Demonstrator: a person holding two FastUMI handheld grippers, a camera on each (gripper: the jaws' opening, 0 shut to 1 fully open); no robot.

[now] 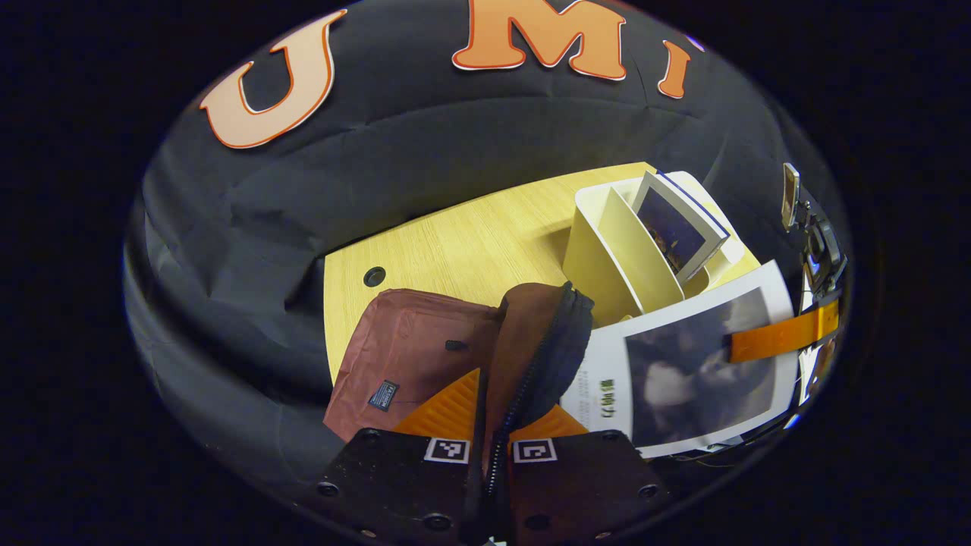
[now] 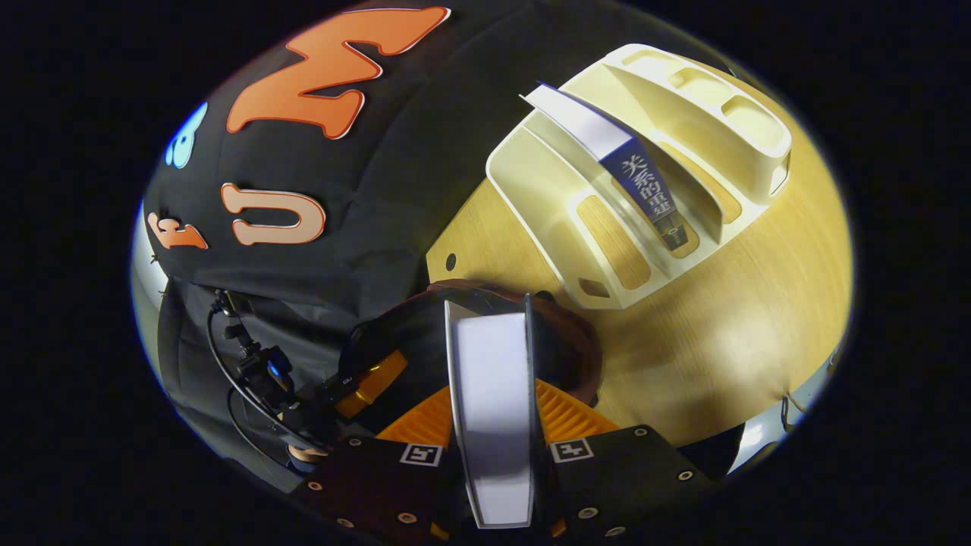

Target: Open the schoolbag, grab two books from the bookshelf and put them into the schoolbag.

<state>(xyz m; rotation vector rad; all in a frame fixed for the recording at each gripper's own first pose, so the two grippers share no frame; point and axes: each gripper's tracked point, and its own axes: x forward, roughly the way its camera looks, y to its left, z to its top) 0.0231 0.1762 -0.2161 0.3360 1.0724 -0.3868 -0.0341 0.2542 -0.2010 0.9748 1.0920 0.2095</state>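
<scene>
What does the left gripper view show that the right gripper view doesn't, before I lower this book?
Left gripper view: the outer face of the schoolbag with its small patch, the left gripper pinching its zippered rim, and the front covers of the held book and the shelved book.
Right gripper view: the held book's page edge clamped in the right gripper in line with the bag's mouth, the shelved book's spine, and the slotted base of the bookshelf.
Both: schoolbag, bookshelf, both books and the wooden table.

Recording booth: black cloth wall [image 1: 470,152], wooden desk [image 1: 470,243]
</scene>
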